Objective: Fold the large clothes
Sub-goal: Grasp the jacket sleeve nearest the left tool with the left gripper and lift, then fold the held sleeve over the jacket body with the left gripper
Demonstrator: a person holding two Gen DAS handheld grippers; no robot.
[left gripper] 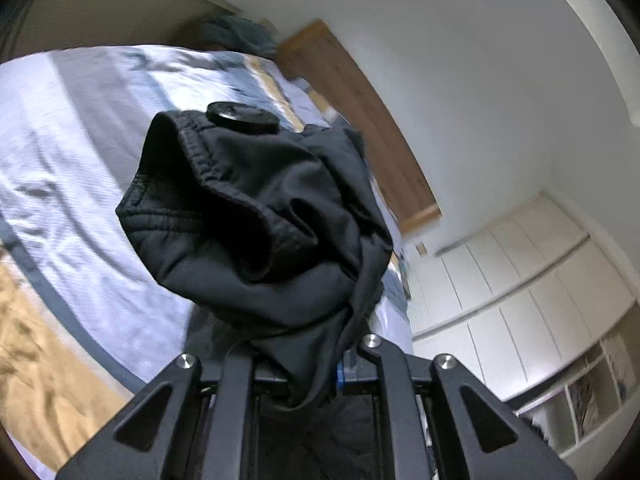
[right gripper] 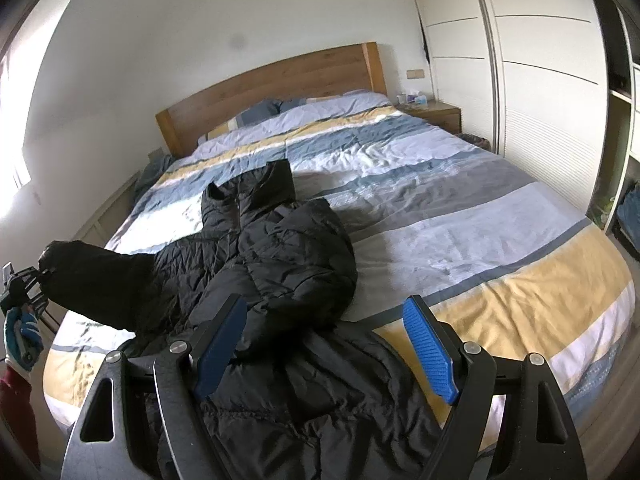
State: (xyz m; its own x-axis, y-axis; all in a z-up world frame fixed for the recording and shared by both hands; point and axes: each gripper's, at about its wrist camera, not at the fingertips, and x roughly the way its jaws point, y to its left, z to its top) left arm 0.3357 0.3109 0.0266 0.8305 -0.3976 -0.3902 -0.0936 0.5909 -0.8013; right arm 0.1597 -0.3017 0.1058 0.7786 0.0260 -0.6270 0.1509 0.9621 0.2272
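Note:
A black puffer jacket point(right gripper: 276, 256) lies crumpled on the striped bed point(right gripper: 460, 216), its hem hanging over the near edge. My left gripper point(right gripper: 38, 276) is shut on the cuff of one sleeve point(right gripper: 96, 276) and holds it up off the bed's left side. In the left wrist view the bunched cuff point(left gripper: 256, 216) fills the centre and hides the fingertips of the left gripper point(left gripper: 308, 368). My right gripper point(right gripper: 328, 344) is open, blue pads point(right gripper: 428, 348) spread wide, just above the jacket's lower part and holding nothing.
A wooden headboard point(right gripper: 280, 76) stands at the far end. A bedside table point(right gripper: 436, 114) and white wardrobe doors point(right gripper: 532, 80) are on the right. Open shelves point(right gripper: 628, 184) are at far right. A wall and bright window are on the left.

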